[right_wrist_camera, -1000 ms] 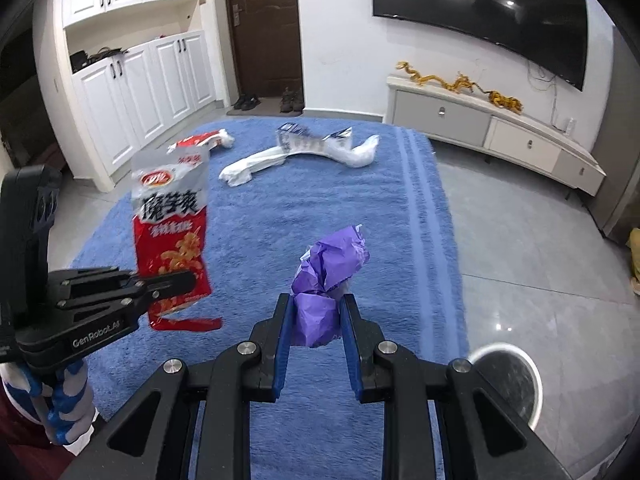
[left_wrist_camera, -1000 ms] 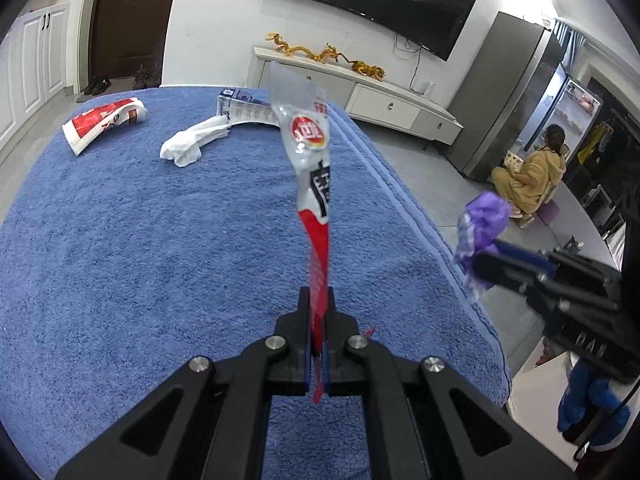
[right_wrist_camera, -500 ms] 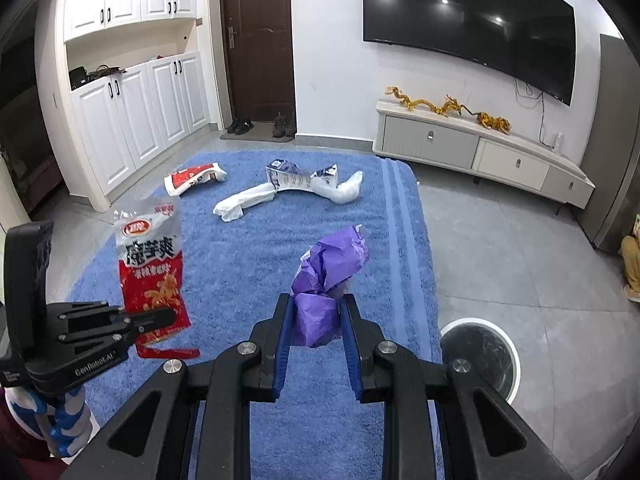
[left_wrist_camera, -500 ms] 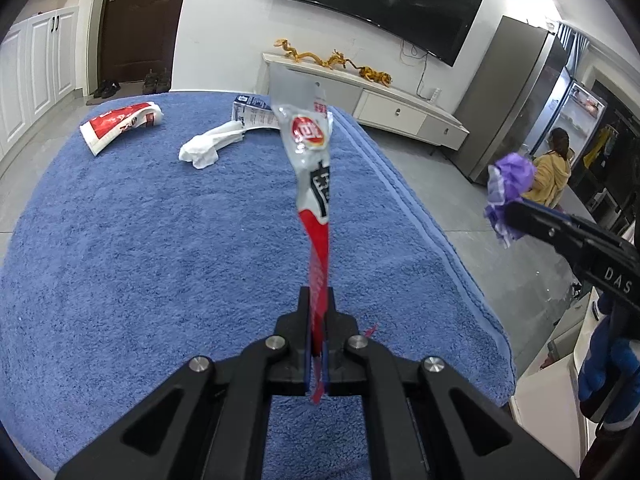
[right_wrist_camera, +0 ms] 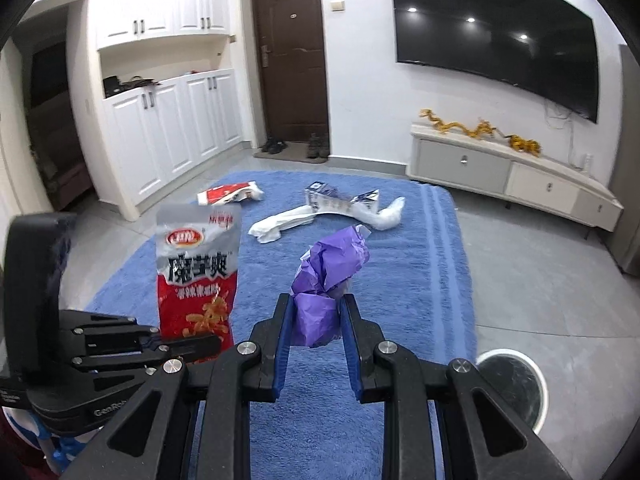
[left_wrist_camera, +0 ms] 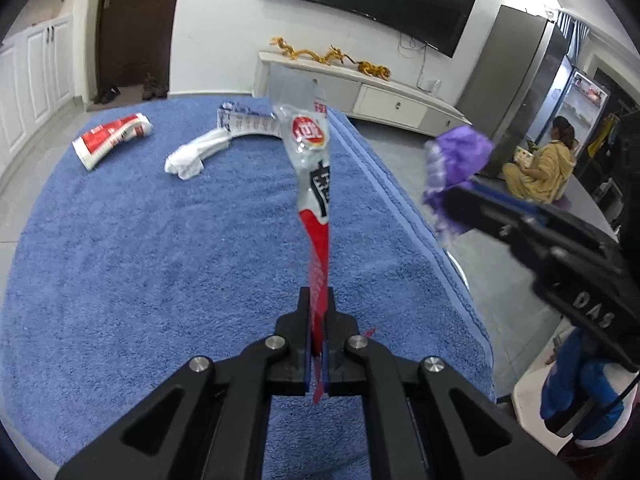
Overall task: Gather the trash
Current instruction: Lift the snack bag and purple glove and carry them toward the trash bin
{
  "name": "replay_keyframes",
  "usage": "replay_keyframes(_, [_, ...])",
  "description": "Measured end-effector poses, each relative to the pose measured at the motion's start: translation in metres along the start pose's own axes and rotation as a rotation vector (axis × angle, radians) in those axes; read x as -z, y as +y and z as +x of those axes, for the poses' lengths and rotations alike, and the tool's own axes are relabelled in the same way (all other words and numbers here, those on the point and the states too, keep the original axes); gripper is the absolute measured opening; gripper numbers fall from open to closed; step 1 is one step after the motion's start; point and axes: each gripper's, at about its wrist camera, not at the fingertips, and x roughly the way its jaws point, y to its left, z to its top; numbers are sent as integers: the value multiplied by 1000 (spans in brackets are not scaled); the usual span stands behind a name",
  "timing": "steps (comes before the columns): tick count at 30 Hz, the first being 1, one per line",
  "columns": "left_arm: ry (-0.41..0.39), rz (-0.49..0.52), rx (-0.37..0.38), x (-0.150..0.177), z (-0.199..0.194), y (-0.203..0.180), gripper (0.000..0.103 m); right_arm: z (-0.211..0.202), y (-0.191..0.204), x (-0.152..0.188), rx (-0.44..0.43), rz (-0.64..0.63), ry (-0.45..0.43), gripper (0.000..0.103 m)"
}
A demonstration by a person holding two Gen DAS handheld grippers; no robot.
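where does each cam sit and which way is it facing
Left wrist: on the left tongs, looking down across the blue rug toward the TV wall; they pinch a snack bag.
Right wrist: on the right tongs, facing the door; they grip purple wrap.
Shared: rug, both tongs, both items.

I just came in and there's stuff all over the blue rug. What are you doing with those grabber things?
A person is picking up trash. The left gripper pinches a red and silver snack bag, and the right gripper squeezes a crumpled purple wrapper. A round bin sits on the floor beside the blue rug. A red wrapper, white tissue and a flattened carton lie on the rug.
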Motion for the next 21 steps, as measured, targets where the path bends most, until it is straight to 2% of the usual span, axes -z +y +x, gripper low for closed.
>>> replay_keyframes(7, [-33,-80,-103,1,-13,-4,3,13,-17,0,-96,-57,30,23])
replay_keyframes(9, [-26,-77,-133,0,-12,-4,3,15,-22,2,-110,-68,33,23])
replay_keyframes(12, [-4,-49,-140,-5,-6,-13,3,18,-42,7,-95,-54,45,23])
replay_keyframes(15, [28,6,-102,-18,13,-35,3,15,-73,14,-34,-14,62,23])
replay_keyframes(21, [125,162,53,-48,77,-113,3,6,-159,38,148,97,138,23])
